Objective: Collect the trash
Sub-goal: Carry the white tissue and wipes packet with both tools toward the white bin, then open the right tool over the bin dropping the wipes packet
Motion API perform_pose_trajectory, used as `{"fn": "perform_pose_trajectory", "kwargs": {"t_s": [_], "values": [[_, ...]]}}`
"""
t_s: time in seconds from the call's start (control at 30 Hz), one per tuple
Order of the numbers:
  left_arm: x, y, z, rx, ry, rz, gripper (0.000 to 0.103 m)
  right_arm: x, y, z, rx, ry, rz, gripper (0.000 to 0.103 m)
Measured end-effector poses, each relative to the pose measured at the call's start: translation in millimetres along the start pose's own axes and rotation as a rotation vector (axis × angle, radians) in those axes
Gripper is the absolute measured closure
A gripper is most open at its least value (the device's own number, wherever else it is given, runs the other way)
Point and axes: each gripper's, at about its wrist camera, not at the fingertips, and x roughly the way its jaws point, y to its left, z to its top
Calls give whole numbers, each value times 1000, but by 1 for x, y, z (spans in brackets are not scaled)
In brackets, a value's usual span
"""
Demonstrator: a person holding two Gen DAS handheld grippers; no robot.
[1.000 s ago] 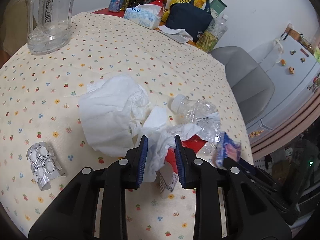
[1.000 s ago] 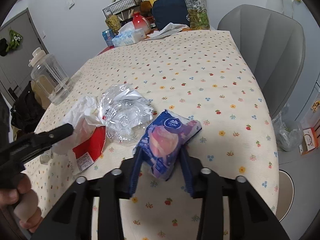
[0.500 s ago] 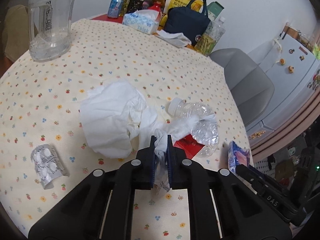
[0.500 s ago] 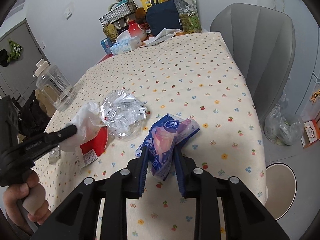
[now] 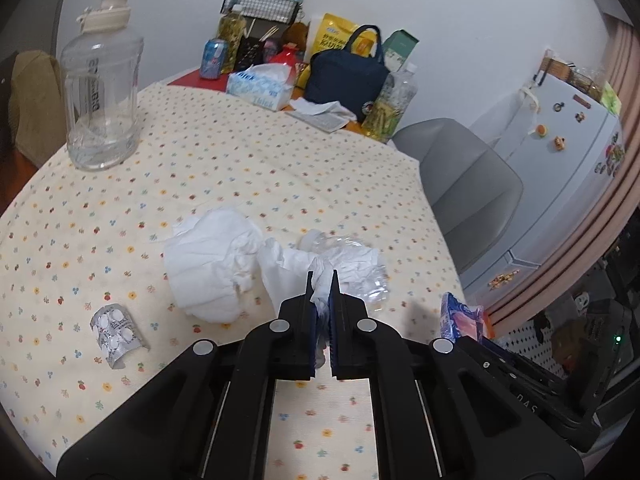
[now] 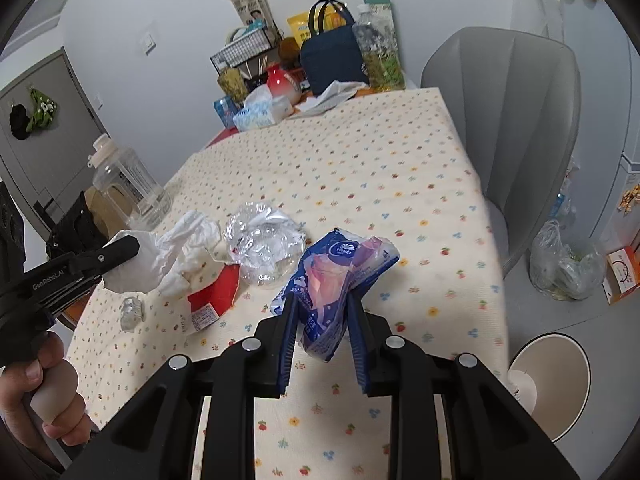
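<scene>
My left gripper [image 5: 322,277] is shut on a strip of white tissue [image 5: 286,264], which hangs from it just above the flowered tablecloth [image 5: 240,168]. In the right wrist view the left gripper [image 6: 120,249] enters from the left with the tissue [image 6: 140,270] in it. My right gripper [image 6: 322,300] is shut on a blue tissue packet [image 6: 336,268], lifted off the table. On the cloth lie a crushed clear bottle [image 6: 262,244], a red wrapper [image 6: 216,296], a larger crumpled tissue [image 5: 212,264] and a silver blister pack [image 5: 116,330].
A big clear water jug [image 5: 102,108] stands at the far left. A tissue box [image 5: 260,88], a navy bag [image 5: 346,80] and bottles crowd the far end. A grey chair [image 6: 512,100] stands to the right. On the floor are a white bin [image 6: 556,380] and a plastic bag [image 6: 564,264].
My left jaws closed on the white tissue and lifted it. The right jaws tightened on the blue packet and raised it off the cloth. The red wrapper stayed on the table.
</scene>
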Motion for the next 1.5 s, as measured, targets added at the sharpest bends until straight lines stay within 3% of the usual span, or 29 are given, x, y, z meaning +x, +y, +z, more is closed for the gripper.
{"fn": "perform_pose_trajectory", "kwargs": {"t_s": [0.33, 0.77, 1.5], "values": [[0, -52, -6, 71, -2, -56, 98, -38, -30, -3, 41, -51, -22, 78], [28, -120, -27, 163, 69, -143, 98, -72, -90, -14, 120, -84, -104, 78], [94, -230, -72, 345, 223, -196, 98, -88, -239, -57, 362, -75, -242, 77]]}}
